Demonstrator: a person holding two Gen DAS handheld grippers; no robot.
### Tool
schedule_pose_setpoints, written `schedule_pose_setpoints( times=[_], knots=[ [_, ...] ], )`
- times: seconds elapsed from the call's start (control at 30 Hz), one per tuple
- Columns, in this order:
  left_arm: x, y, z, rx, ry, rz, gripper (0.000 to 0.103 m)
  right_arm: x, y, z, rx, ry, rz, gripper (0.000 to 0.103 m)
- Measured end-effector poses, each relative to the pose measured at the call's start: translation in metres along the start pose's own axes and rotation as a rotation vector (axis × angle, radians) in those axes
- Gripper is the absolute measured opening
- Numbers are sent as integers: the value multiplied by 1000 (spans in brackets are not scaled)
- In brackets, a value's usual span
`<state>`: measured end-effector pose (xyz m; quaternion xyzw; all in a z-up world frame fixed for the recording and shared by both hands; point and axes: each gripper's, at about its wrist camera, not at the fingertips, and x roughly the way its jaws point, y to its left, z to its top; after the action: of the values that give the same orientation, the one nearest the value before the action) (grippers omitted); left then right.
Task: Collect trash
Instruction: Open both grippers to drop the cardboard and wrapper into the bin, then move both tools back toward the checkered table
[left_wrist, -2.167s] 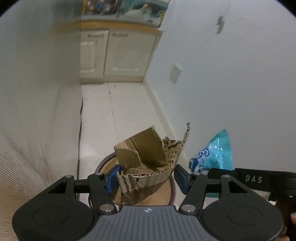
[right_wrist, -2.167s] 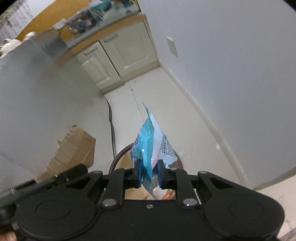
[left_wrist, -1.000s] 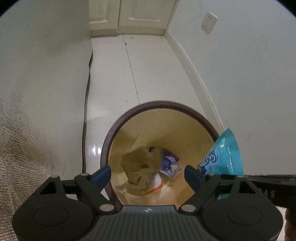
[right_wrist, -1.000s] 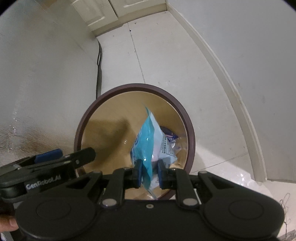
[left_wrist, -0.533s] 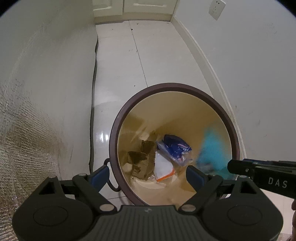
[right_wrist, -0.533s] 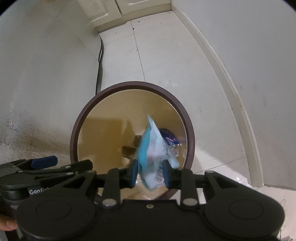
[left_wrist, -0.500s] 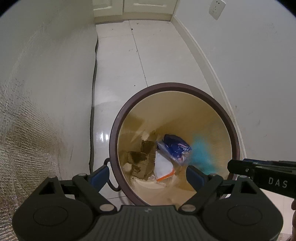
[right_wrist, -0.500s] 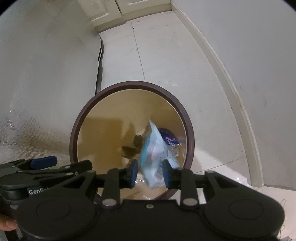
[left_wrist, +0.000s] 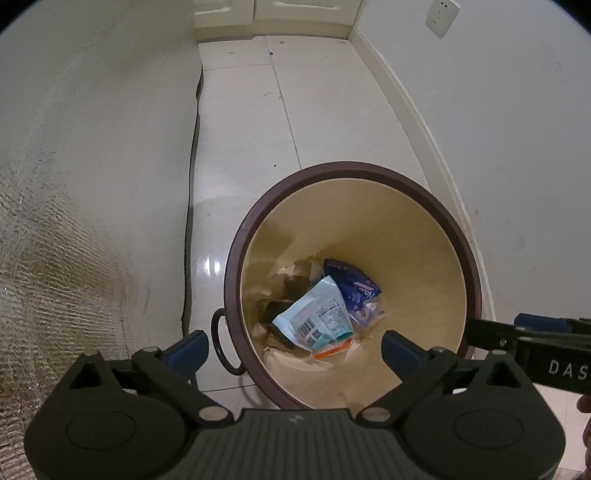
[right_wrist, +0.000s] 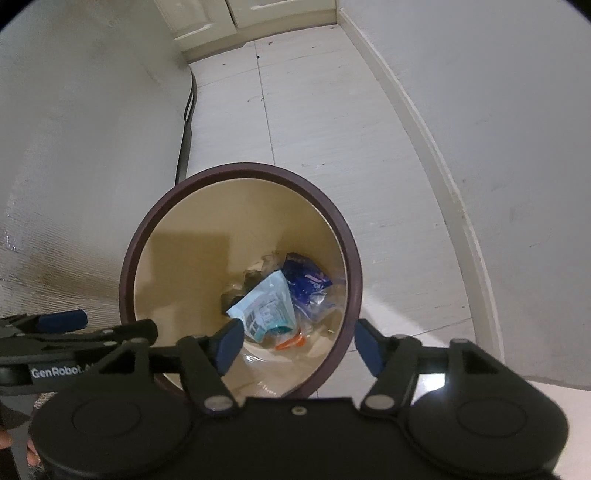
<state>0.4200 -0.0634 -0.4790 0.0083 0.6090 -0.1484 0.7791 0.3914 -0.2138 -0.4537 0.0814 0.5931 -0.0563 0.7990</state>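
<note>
A round bin with a dark brown rim (left_wrist: 373, 170) (right_wrist: 236, 170) and tan inside stands on the tiled floor, below both grippers. At its bottom lie a light blue snack bag (left_wrist: 317, 314) (right_wrist: 267, 306), a dark blue wrapper (left_wrist: 356, 290) (right_wrist: 304, 278), brown cardboard pieces (left_wrist: 295, 284) and an orange scrap (left_wrist: 330, 349) (right_wrist: 290, 343). My left gripper (left_wrist: 295, 349) hangs over the bin's near rim, its jaws still opening with nothing between them. My right gripper (right_wrist: 297, 345) is above the bin too, jaws opening and empty.
A white wall with a skirting board (left_wrist: 417, 118) runs along the right. A pale surface with a foil-like patch (left_wrist: 55, 258) stands on the left, a dark cable (left_wrist: 192, 184) along its foot. White cabinet doors (left_wrist: 273, 14) close the far end of the floor.
My right gripper opened and the light blue bag dropped into the bin, landing on the cardboard. The left gripper, which let the cardboard fall earlier, widened a little more.
</note>
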Motion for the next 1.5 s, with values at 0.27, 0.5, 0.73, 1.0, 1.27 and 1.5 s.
schedule_pose_setpoints(
  times=[0.27, 0.5, 0.73, 1.0, 1.27, 1.5],
  knots=[
    [-2, 5, -5, -13, 2, 10, 103, -8, -3, -3, -31, -12, -20, 83],
    [-10, 12, -9, -33, 2, 37, 103, -12, -9, -8, -48, -24, -38, 99],
    [-24, 13, -13, -40, -11, 47, 103, -18, -10, -10, -66, -29, -83, 103],
    [-61, 6, -24, -32, -62, 42, 103, -47, -12, -16, -48, -71, -84, 103],
    [-104, -4, -47, 0, -97, 47, 103, -98, -10, -40, -44, -118, -98, 103],
    [-163, -22, -67, 47, -193, 29, 103, -156, -17, -62, -37, -197, -109, 103]
  ],
)
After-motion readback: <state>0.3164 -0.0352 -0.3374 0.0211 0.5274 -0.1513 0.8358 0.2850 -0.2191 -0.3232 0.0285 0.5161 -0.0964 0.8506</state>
